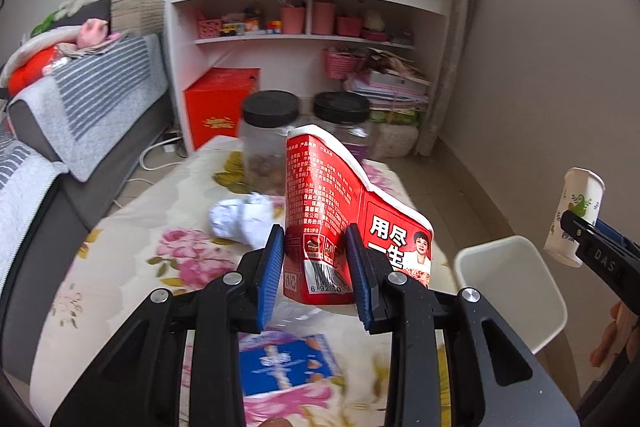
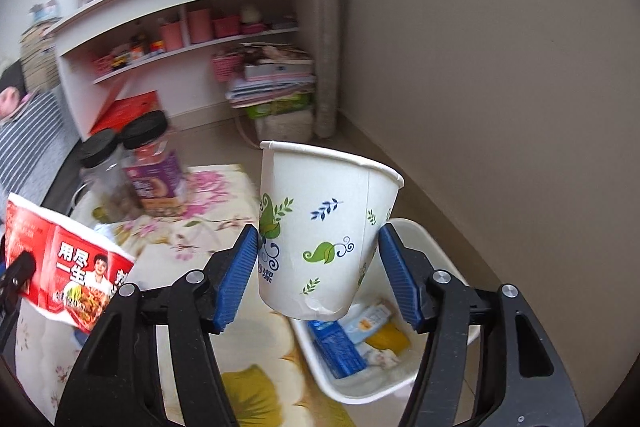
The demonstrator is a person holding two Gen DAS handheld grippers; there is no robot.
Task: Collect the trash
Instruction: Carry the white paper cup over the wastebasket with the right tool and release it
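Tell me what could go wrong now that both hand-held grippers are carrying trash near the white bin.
1. The paper cup is pinched low near its base by the right hand-held gripper; it looks creased there and could slip or tip before reaching the white bin.
2. The red noodle cup in the left hand-held gripper is already crushed, so the grip may be unsteady.
3. Swinging it across the table might knock the black-lidded jars.

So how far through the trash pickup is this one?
Partly done: the white bin already holds a blue packet and some wrappers. In hand: the left gripper grips a squashed red noodle cup, and the right gripper holds a paper cup above the bin. Left on the table: a crumpled paper ball and a blue package.
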